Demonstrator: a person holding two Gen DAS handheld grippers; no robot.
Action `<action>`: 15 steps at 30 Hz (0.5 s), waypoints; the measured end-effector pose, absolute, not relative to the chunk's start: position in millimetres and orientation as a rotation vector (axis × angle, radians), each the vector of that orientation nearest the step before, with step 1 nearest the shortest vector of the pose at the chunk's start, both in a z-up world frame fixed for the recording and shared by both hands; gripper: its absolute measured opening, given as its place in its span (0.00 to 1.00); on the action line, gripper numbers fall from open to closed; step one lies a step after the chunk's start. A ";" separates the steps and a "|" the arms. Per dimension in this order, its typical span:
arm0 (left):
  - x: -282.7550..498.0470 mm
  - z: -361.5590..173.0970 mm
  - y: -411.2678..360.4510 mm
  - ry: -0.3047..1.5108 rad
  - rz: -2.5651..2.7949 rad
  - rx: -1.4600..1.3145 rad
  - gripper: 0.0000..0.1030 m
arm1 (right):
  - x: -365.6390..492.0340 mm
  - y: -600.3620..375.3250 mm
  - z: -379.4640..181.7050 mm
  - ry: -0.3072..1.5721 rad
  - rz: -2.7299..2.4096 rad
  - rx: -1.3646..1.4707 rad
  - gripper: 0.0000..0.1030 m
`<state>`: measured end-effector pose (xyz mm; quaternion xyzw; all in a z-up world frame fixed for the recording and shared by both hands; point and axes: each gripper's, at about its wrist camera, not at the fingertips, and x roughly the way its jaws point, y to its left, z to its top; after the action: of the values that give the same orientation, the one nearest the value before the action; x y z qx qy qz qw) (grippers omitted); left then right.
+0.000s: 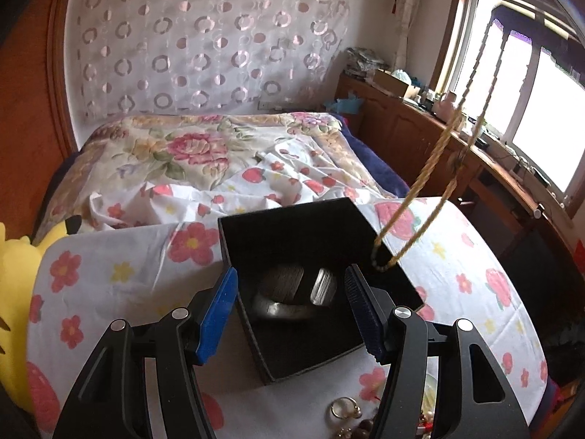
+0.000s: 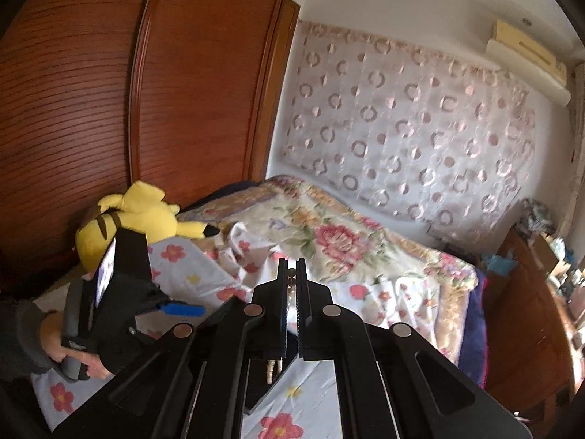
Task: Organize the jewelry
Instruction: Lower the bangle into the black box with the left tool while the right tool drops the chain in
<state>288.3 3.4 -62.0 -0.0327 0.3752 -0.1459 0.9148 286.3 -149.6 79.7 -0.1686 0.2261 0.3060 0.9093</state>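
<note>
The right gripper (image 2: 291,274), jaws pinched on the gold chain necklace (image 1: 435,153), dangles its loop on the black box (image 1: 318,241) rim at two o'clock; it could snag there, left gripper (image 1: 290,314) spread, empty

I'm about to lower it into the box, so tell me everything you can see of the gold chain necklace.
The gold chain necklace looks like a twisted, rope-style metal chain, yellow-gold. It hangs as a long doubled loop, two strands running down from the upper right of the left wrist view. Its bottom bend dangles at the far right rim of the open black box, touching or just above it; which is unclear. The right tongs are shut on its upper part, beads showing between the pads. A small dark piece sits partway along one strand.
</note>
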 end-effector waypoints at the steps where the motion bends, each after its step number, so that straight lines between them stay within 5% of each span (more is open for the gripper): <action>1: 289.5 -63.2 4.6 0.773 -0.301 -0.070 0.57 | 288.6 -148.1 73.1 0.478 0.635 -0.343 0.05; 15: 254.7 -59.7 30.2 0.722 -0.244 -0.092 0.76 | 303.0 -132.0 -39.9 0.721 0.669 -0.320 0.05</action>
<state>254.7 30.2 -59.7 -0.0449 0.3521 -0.1189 0.9273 303.0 -132.0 -39.9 -0.1531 0.3445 0.3199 0.8692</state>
